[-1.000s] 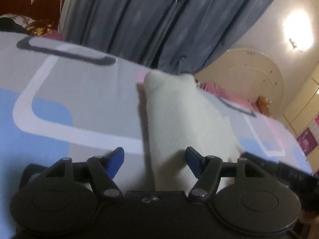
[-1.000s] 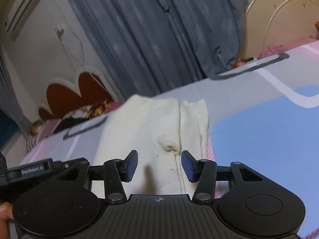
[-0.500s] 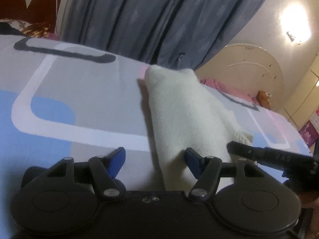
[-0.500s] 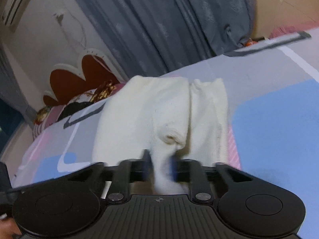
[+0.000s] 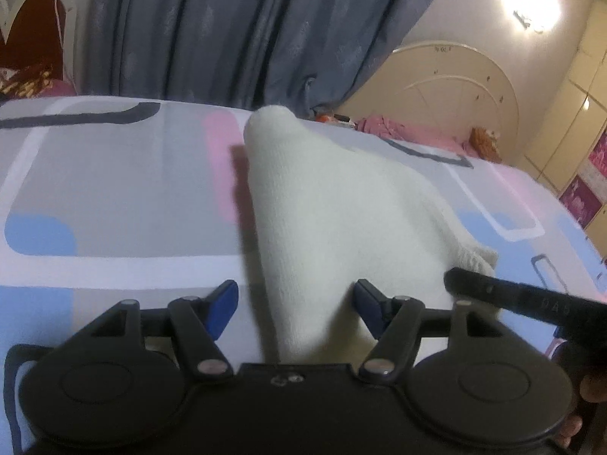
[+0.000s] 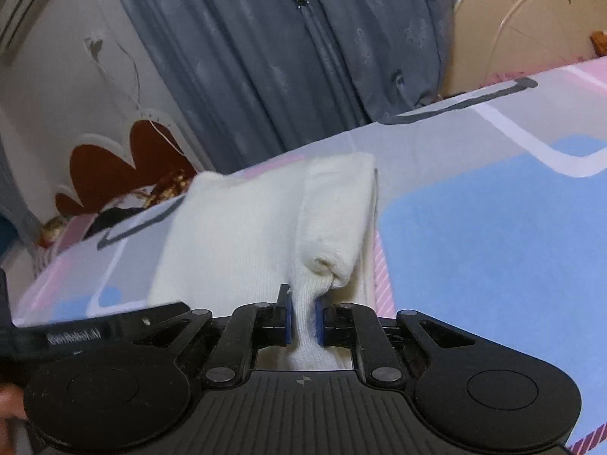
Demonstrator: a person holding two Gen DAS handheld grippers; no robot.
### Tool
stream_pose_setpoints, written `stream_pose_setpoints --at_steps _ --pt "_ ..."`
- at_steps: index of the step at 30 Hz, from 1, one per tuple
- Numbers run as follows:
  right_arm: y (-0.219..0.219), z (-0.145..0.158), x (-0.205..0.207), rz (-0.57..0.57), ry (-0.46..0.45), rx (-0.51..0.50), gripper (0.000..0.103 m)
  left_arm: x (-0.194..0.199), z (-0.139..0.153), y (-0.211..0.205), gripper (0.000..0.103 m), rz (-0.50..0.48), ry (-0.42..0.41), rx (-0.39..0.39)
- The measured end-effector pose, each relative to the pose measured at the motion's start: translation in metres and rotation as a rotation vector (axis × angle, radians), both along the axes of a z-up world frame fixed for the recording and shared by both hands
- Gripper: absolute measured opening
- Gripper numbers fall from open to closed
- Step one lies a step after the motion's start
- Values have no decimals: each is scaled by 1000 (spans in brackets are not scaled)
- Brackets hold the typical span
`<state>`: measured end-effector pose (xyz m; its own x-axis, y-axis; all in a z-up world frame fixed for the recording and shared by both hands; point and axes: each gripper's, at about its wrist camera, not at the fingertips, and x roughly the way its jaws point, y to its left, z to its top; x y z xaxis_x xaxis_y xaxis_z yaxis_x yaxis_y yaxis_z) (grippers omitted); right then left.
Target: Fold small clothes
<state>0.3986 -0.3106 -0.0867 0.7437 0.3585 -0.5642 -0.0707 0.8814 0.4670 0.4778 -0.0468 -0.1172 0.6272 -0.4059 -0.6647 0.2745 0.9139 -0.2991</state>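
A small cream-white knitted garment (image 5: 326, 204) lies lengthwise on the patterned bed sheet (image 5: 114, 189), running away from me. My left gripper (image 5: 296, 299) is open, its blue fingertips to either side of the garment's near end without closing on it. In the right wrist view the garment (image 6: 246, 227) has a folded strip along its right side. My right gripper (image 6: 302, 318) is shut on a pinched ridge of that cloth near its near edge. The right gripper's body (image 5: 531, 299) shows at the right of the left wrist view.
Grey-blue curtains (image 5: 227, 30) hang behind the bed. A cream headboard (image 5: 455, 87) with pink bedding stands at the far right, a red-and-white headboard (image 6: 114, 167) with patterned pillows at the far left. The sheet (image 6: 493, 227) spreads wide to the right of the garment.
My right gripper closed from open onto a ridge of the garment and pulled it up slightly. My left gripper stayed open and shifted a little to centre on the garment's near end.
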Motion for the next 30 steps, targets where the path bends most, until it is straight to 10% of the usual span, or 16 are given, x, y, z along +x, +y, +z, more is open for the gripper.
stream_pose_setpoints --at_steps 10,15,19,24,30 --pt "-4 35 1 -68 -147 -86 16 15 20 18 62 69 -97 -102" --pt "31 1 42 91 -30 -310 4 43 -3 7 63 95 6 -45" --pt "30 20 41 61 -100 -322 5 43 21 11 63 114 -113 -63" --pt "39 4 67 87 -19 -297 4 78 -7 -2 73 109 16 16" --pt "39 26 53 102 -55 -312 5 45 13 10 68 86 -35 5"
